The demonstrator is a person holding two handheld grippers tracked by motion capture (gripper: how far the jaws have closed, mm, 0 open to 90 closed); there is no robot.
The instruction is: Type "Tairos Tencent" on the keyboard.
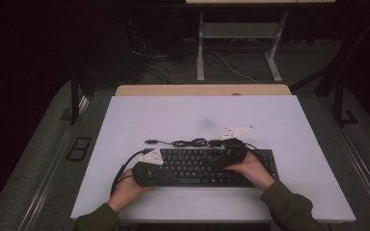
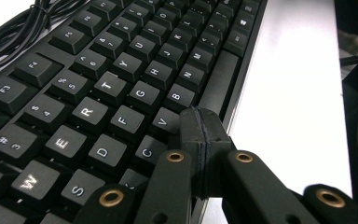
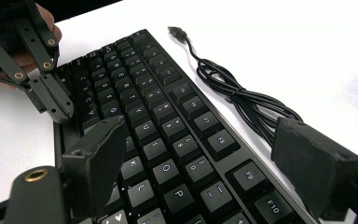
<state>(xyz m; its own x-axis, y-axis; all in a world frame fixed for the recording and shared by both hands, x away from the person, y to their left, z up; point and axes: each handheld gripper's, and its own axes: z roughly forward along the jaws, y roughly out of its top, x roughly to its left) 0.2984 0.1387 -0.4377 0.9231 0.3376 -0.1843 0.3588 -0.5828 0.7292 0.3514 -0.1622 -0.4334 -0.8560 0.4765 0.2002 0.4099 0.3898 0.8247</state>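
Note:
A black keyboard (image 1: 197, 166) lies on the white tabletop (image 1: 173, 115), its coiled cable (image 1: 188, 142) and USB plug (image 1: 150, 141) resting behind it. My left gripper (image 1: 173, 178) is shut with nothing between its pads. In the left gripper view its tip (image 2: 200, 135) hovers at the keyboard's (image 2: 98, 93) front edge, near the V key and the space bar. My right gripper (image 1: 219, 158) is open over the right half. In the right gripper view its jaws (image 3: 203, 140) straddle the keyboard (image 3: 168, 121), one at the front edge, one past the back edge, next to the cable (image 3: 242, 98).
The tabletop extends well beyond the keyboard on all sides. A wooden desk edge (image 1: 202, 90) sits behind it. Farther back on the dark floor are white desk legs (image 1: 200, 53) and loose cables (image 1: 164, 67).

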